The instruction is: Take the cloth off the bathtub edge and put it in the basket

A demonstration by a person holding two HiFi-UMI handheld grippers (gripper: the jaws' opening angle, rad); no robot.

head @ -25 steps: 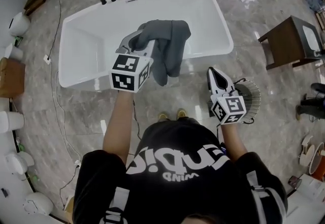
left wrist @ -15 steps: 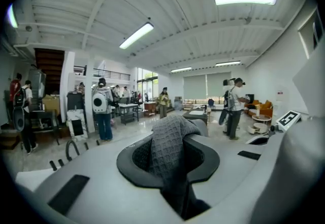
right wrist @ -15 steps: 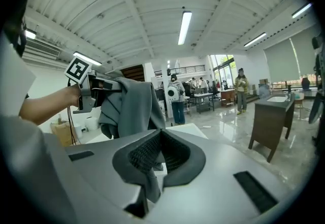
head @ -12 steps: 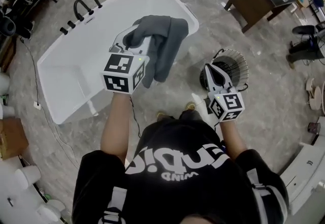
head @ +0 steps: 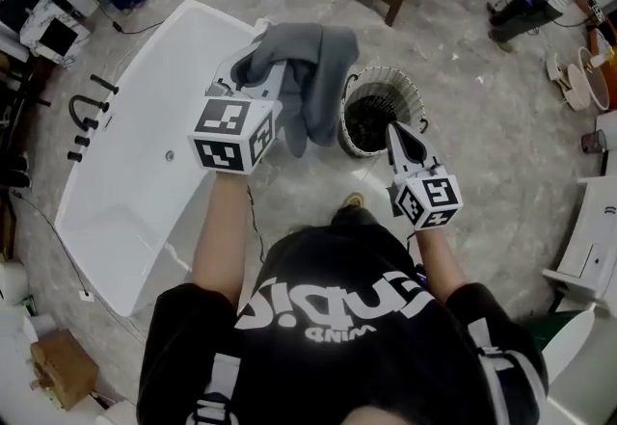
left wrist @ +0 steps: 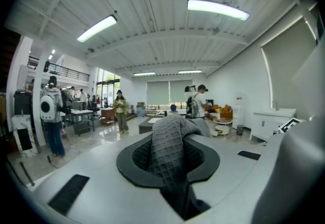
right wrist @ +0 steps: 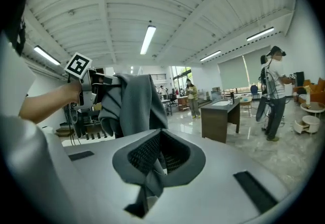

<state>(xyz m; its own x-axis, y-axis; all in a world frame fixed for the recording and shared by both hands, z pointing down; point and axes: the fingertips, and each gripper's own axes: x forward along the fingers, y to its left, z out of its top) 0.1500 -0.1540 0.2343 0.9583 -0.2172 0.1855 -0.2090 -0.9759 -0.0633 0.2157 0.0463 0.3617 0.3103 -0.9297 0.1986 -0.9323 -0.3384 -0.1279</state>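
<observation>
Swung clear of the tub [head: 135,192] at left, the cloth [head: 313,76] now hangs mid-frame, clamped in the left gripper [head: 249,78] beside the basket [head: 417,103], the right gripper [head: 397,134] closed and empty, leaving seemingly only the drop.

The right tongs [right wrist: 158,154] are pressed together, the grey cloth [right wrist: 133,108] hanging beyond them.

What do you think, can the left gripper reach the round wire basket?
Probably yes. The left gripper, shut on the grey knitted cloth, hangs beside the round wire basket with open air between; the shut right gripper near its rim leaves the mouth mostly free.
</observation>
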